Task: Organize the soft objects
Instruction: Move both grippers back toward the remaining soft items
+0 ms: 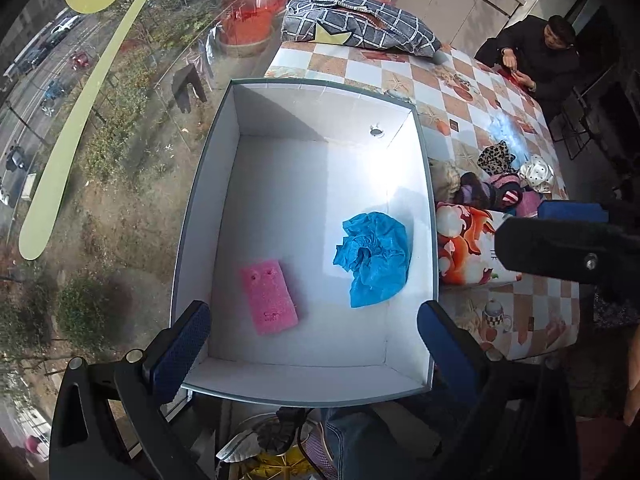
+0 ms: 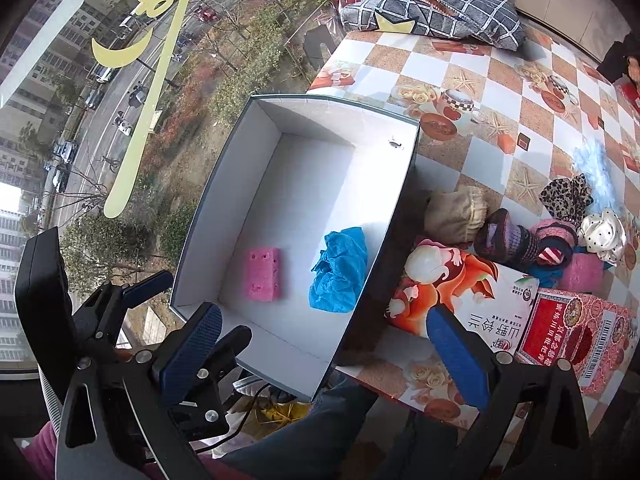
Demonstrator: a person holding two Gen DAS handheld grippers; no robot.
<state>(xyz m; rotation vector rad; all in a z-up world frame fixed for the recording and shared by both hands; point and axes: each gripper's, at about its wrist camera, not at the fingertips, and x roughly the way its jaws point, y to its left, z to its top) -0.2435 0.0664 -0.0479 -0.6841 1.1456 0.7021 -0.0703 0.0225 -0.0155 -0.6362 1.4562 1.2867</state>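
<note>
A white open box (image 1: 320, 112) (image 2: 320, 120) stands on the table's window-side edge. On its floor lie a pink sponge (image 1: 269, 298) (image 2: 264, 274) and a crumpled blue cloth (image 1: 374, 258) (image 2: 340, 276), apart from each other. My left gripper (image 1: 314, 344) hangs open above the box's near end, nothing between its fingers. My right gripper (image 2: 326, 348) is open too and holds nothing, straddling the box's near right corner. A heap of soft things lies right of the box: a beige cloth (image 2: 456, 214), knitted socks (image 2: 520, 240), a leopard scrunchie (image 2: 566, 196), a dotted white cloth (image 2: 604, 234), another pink sponge (image 2: 586, 272).
An orange printed carton (image 2: 460, 284) and a red carton (image 2: 576, 328) lie beside the box. A checked pillow (image 1: 360, 24) sits at the table's far end. A person (image 1: 540, 56) sits at the far right corner. A window runs along the left.
</note>
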